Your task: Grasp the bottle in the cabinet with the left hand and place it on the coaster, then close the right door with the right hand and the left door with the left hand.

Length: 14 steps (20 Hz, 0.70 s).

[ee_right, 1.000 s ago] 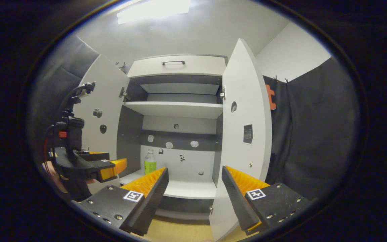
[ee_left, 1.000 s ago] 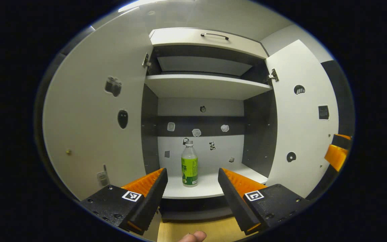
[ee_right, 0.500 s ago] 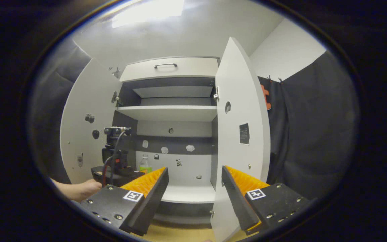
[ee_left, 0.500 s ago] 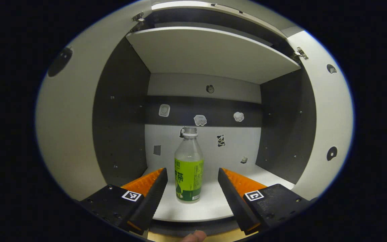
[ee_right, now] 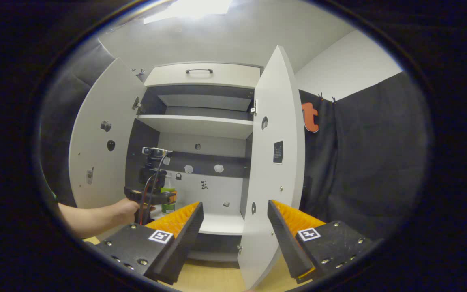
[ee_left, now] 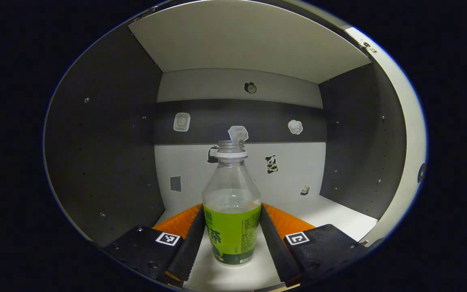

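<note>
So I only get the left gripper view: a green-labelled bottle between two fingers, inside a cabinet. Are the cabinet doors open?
Observer: Yes. In the right gripper view the left door and the right door both stand wide open.
Visitor: And what holds the fingers I'm looking along?
Observer: A person's hand holds the left hand-held gripper, reaching into the lower compartment at the bottle.
Visitor: Is there a second one?
Observer: Yes. The right hand-held gripper hangs outside the cabinet, open and holding nothing, with the right door's edge seen between its fingers.
</note>
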{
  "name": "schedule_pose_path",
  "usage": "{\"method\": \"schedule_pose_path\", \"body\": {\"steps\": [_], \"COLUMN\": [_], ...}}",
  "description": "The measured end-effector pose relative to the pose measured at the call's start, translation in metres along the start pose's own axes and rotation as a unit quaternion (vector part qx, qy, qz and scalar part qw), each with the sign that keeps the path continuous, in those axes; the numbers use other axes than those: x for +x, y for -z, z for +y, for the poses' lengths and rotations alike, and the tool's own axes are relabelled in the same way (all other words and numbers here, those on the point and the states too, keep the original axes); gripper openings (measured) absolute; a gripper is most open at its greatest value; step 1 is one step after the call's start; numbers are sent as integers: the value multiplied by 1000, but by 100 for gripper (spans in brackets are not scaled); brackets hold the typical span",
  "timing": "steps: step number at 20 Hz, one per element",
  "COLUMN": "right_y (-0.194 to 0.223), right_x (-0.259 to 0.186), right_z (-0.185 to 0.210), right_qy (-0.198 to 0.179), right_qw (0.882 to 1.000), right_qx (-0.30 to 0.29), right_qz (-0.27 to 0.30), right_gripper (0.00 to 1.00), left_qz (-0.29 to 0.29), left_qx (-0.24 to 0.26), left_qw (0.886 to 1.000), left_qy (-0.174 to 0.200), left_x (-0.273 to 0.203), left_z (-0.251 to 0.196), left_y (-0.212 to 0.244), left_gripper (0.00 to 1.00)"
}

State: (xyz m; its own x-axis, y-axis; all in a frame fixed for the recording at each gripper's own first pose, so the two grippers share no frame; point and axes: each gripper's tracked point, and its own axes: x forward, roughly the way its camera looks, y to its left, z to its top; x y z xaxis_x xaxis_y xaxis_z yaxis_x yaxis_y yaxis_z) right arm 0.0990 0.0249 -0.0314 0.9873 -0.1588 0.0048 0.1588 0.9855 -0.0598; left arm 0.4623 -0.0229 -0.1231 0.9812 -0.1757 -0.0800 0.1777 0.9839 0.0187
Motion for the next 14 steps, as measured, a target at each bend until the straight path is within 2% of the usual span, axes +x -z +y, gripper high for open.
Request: {"method": "schedule_pose_path", "body": {"steps": [4,8,12,14], "right_y": [-3,-4,-1,1], "right_x": [-16,-31,-48,-54], "right_z": [-2,-4,-2,-2], "right_qy": [-8,-15,-29,-38], "right_qw": [1000,1000,999,999], "right_qx": [4,14,20,25], "right_qz": [-2,1,8,12], "right_gripper": [96,94,96,94], "left_qz": [4,-14,-16,-19], "left_qx": [-26,-23,-34,-42], "left_qw": [999,999,998,998], "left_qy": [26,41,45,44], "left_x": [-33,-91,-152,-183], "left_z": [-19,-34,-41,-42], "left_y": [-9,-30,-40,-44], "left_gripper": [80,79,79,79]}}
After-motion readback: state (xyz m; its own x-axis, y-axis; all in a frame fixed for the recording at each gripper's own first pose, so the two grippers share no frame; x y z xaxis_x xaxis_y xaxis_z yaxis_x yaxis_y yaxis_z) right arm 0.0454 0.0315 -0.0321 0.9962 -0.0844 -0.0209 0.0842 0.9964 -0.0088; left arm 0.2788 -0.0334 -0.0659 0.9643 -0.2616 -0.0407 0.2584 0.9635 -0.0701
